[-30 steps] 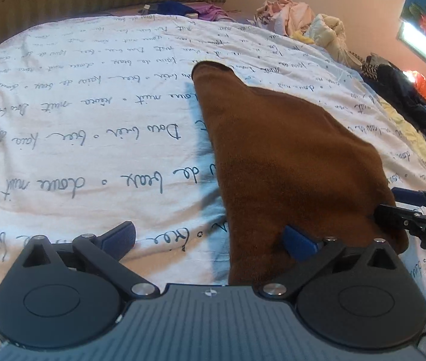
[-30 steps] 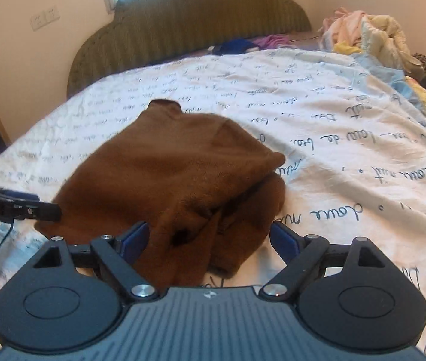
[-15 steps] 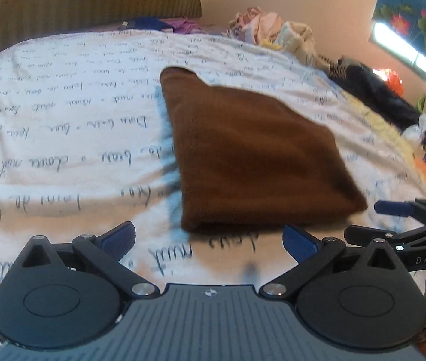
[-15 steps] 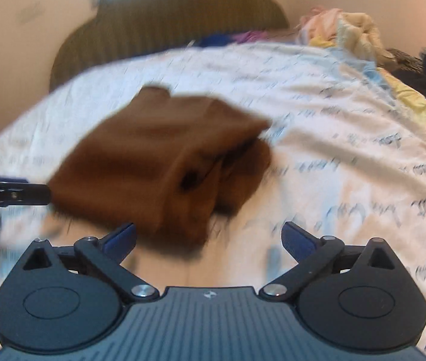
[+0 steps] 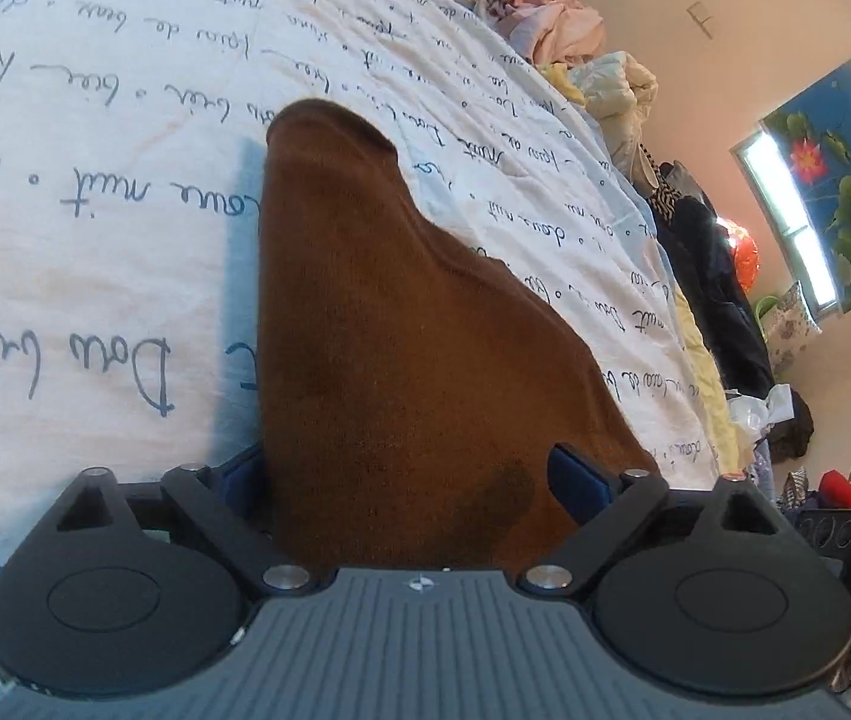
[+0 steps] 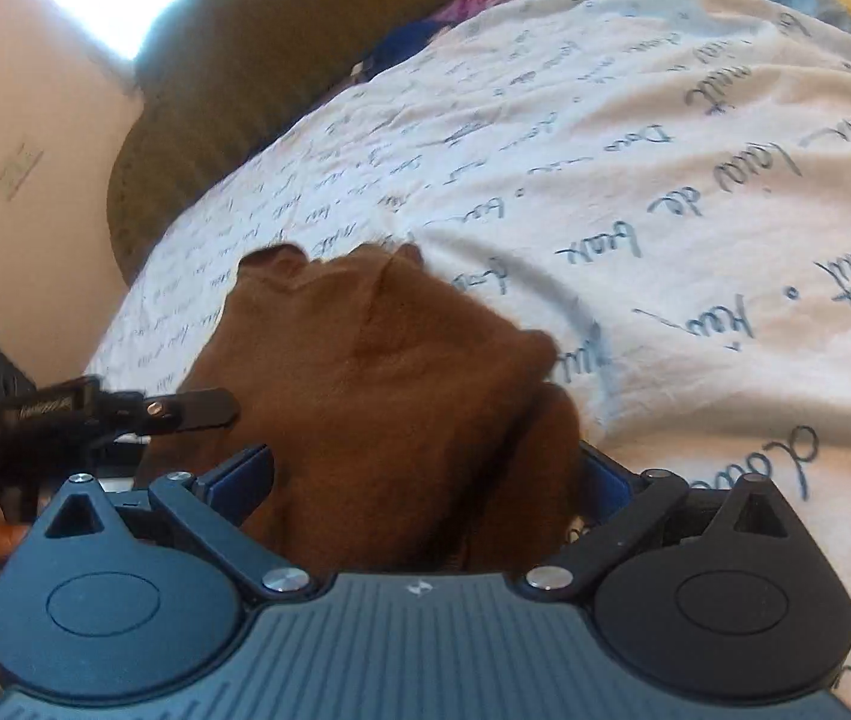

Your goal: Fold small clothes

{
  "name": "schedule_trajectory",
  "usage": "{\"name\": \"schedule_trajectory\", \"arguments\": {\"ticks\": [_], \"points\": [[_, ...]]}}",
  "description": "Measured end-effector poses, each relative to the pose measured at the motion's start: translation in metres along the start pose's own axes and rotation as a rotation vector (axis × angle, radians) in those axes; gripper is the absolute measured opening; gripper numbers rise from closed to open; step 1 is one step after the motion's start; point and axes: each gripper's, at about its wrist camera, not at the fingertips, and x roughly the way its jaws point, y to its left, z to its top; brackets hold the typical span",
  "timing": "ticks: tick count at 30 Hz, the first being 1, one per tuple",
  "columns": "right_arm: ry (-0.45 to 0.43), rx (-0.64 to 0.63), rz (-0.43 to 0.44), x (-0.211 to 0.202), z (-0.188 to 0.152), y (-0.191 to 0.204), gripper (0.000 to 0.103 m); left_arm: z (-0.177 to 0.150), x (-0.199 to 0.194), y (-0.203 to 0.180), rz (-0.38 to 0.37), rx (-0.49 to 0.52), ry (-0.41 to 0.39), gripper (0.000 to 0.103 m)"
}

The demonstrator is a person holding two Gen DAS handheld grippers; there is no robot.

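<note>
White cotton bedsheet printed with blue handwriting [image 5: 95, 138] spreads under your work, with a dark olive padded headboard [image 6: 281, 60] at its far end and a heap of pastel laundry [image 5: 551, 18] along the side. On the sheet lies the brown fleecy garment [image 5: 395, 324], already doubled over, its narrow end pointing away from you and its broad near edge running in between the fingers of both tools. Your left gripper [image 5: 419, 474] stands wide, blue pads either side of the cloth and not closed on it; your right gripper [image 6: 425, 474] is equally spread over the bunched, layered corner [image 6: 533, 420]. From the right wrist view the left tool's black fingers [image 6: 191, 408] reach in beside the garment's edge. Expect the cloth to be soft, light and limp, with a grippy nap, likely to sag and shed inner layers. Take the near edge at both corners, pinching through every layer.
</note>
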Motion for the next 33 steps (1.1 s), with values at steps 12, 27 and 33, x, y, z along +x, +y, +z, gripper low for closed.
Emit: {"name": "schedule_trajectory", "arguments": {"ticks": [12,27,33], "points": [[-0.04,-0.254,-0.088,-0.004,0.009,0.086,0.031,-0.009,-0.029,-0.028,0.173,0.17,-0.076,0.03],[0.017,-0.36,-0.1,0.094,0.005,0.141,0.046,0.02,-0.068,0.04,0.354,0.169,-0.115,0.044],[-0.082,-0.408,-0.166,0.058,-0.004,0.137,0.086,-0.004,-0.085,0.051,0.44,0.148,-0.201,0.102]]}}
